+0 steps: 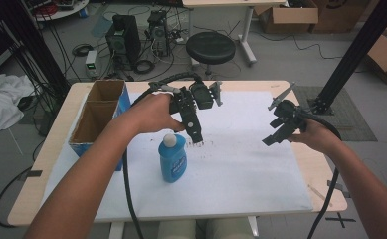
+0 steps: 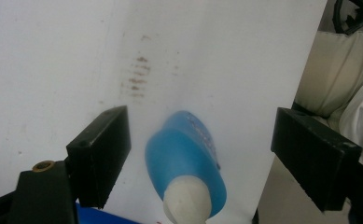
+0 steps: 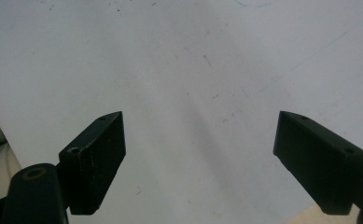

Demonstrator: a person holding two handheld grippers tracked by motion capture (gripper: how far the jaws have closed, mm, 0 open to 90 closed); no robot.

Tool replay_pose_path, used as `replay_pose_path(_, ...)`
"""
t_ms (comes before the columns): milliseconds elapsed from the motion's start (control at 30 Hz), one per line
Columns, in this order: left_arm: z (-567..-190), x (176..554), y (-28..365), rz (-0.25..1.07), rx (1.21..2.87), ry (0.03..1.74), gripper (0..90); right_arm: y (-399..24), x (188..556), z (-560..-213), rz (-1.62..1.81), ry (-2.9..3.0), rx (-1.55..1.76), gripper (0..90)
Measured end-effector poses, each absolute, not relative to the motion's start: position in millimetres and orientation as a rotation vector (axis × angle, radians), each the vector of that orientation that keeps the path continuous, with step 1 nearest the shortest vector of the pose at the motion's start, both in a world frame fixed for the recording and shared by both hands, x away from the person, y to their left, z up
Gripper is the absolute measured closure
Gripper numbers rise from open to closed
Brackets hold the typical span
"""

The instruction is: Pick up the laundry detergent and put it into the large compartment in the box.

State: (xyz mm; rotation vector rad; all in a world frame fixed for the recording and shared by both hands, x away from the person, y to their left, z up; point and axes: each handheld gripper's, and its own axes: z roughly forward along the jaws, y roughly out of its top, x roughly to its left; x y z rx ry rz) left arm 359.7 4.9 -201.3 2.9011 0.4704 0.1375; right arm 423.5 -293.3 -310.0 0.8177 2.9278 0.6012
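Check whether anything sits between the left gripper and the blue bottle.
Nothing visible does. The left gripper is open just above the blue bottle, whose white cap shows between the jaws over bare white paper.

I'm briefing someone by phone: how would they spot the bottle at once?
Start at the white sheet covering the table. Near its left side, just right of the open cardboard box, the bottle stands upright under the left gripper. It is the sheet's one blue thing, white-capped.

Your blue bottle [image 1: 173,160] with white cap [image 1: 169,141], black jaws on both your grippers, white sheet [image 1: 241,164] flecked with brown marks, pale wood surface [image 1: 316,169], brown-lined blue box [image 1: 99,117]
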Motion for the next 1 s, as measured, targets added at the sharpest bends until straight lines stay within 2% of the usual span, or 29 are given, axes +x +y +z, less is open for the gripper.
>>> replay_pose_path(400,-193,355,8,0.119,2.880,0.623,20.1,-296,419,-309,0.616,2.926,0.794,16.7)
replay_pose_path(500,-186,355,10,0.148,2.855,0.721,20.3,-298,419,-308,0.626,2.924,0.799,16.7)
replay_pose_path(1000,-183,362,26,0.121,2.740,1.035,20.2,-297,422,-311,0.630,2.930,0.775,16.7)
